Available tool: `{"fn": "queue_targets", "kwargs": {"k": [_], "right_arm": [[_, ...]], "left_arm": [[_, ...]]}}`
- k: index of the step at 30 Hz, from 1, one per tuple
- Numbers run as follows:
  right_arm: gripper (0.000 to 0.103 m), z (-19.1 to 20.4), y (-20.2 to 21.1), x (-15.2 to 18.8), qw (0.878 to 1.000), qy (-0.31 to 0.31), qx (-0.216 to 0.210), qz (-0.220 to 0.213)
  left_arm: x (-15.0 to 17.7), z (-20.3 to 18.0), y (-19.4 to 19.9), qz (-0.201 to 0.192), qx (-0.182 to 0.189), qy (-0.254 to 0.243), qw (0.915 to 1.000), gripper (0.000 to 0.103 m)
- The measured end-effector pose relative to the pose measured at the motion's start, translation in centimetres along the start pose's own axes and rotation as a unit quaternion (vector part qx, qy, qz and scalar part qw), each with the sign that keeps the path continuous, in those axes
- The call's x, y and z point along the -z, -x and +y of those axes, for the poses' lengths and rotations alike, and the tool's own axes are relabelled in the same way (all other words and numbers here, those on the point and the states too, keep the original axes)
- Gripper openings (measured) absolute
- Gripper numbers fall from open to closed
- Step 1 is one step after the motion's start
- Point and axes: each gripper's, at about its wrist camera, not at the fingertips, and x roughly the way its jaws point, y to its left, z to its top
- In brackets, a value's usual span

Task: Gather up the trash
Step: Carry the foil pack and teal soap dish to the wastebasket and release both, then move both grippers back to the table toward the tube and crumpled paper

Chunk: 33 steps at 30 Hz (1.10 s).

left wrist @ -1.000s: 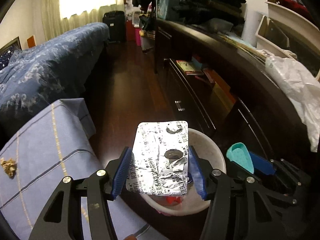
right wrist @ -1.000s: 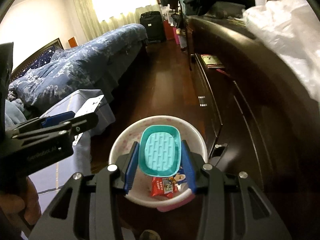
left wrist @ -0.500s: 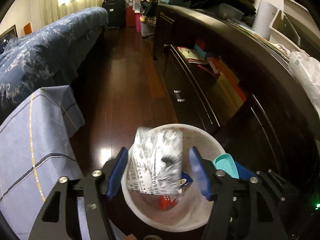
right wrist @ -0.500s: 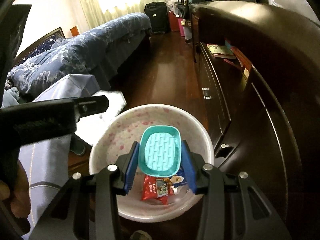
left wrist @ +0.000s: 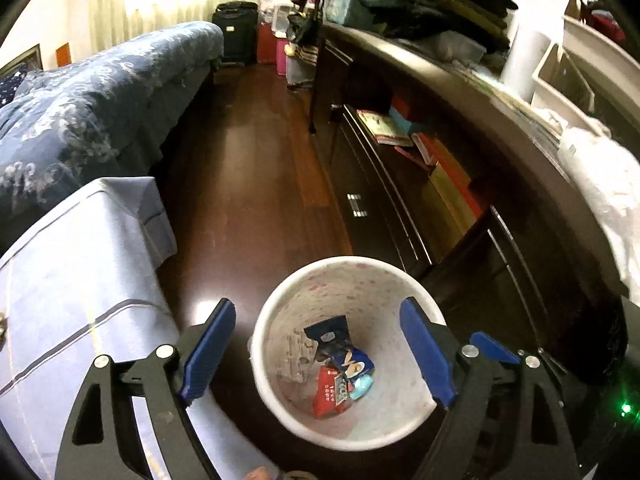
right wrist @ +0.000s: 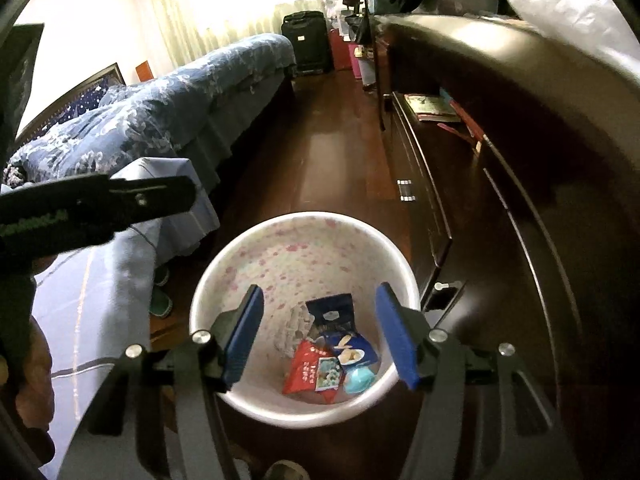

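Left wrist view: left gripper (left wrist: 318, 354) and right gripper (right wrist: 318, 338) are seen empty, jaws opening, above the bin (left wrist: 416, 426); the rim could be clipped and the bin tipped if either is lowered.

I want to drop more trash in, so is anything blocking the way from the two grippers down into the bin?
Nothing visible does. Both the left gripper and right gripper, jaws opening and empty, hang right over the bin; its mouth is uncovered, with only wrappers at the bottom.

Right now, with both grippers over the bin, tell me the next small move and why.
Probably lift both clear of the waste bin. The left hand-held gripper and right hand-held gripper are opening with nothing between their jaws, and the teal tray and foil blister pack already lie inside among wrappers.
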Motion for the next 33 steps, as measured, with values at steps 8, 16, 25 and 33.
{"fn": "queue_targets", "kwargs": {"k": [8, 16, 25, 33], "right_arm": [[0.069, 5.0, 4.6, 0.2, 0.999, 0.012, -0.029, -0.006], [0.075, 15.0, 7.7, 1.5, 0.989, 0.087, -0.119, 0.003], [0.075, 25.1, 8.7, 4.7, 0.968, 0.185, -0.169, 0.025], [0.075, 29.8, 8.7, 5.8, 0.957, 0.218, -0.189, 0.035]], "left_arm": [[3.1, 4.9, 7.0, -0.036, -0.073, 0.039, 0.9959, 0.09], [8.9, 13.2, 14.2, -0.059, -0.163, 0.117, 0.9779, 0.098], [16.6, 24.3, 19.5, -0.041, -0.271, 0.233, 0.9331, 0.099], [20.1, 31.6, 19.7, -0.017, -0.297, 0.319, 0.8998, 0.099]]}}
